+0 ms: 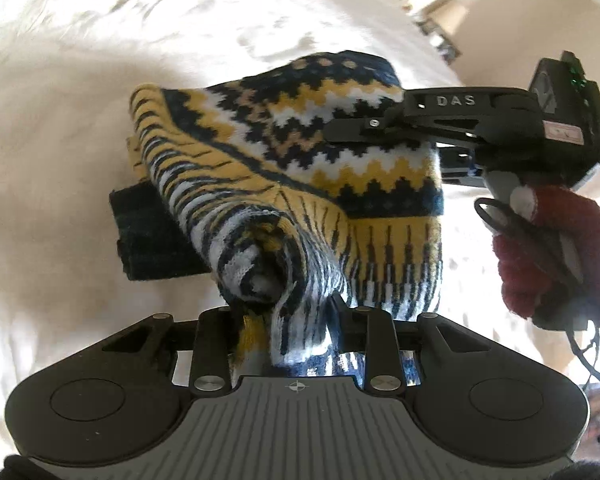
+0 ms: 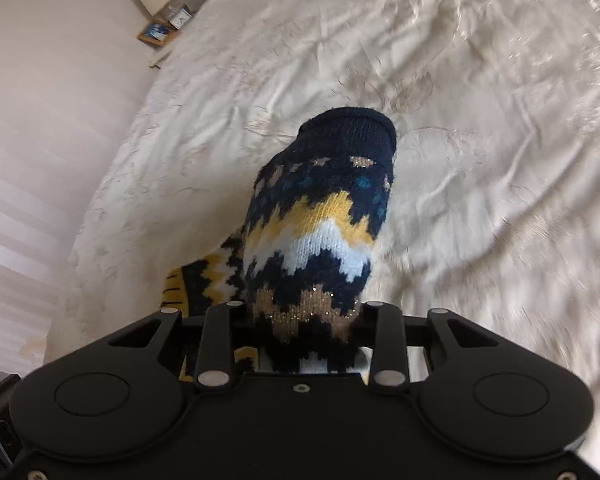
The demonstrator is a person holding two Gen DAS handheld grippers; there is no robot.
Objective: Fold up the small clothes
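STATE: left gripper point(image 1: 288, 320) clamped the striped cuff of the knit garment point(image 1: 300, 152); right gripper point(image 2: 304, 336) clamped its patterned end; garment hung above the bedspread point(image 2: 460, 100) middle | RISK: bunched, shallow bite could slip; fold would skew

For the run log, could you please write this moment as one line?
left hand-held gripper: shut on sweater | right hand-held gripper: shut on sweater | sweater: raised above bedspread
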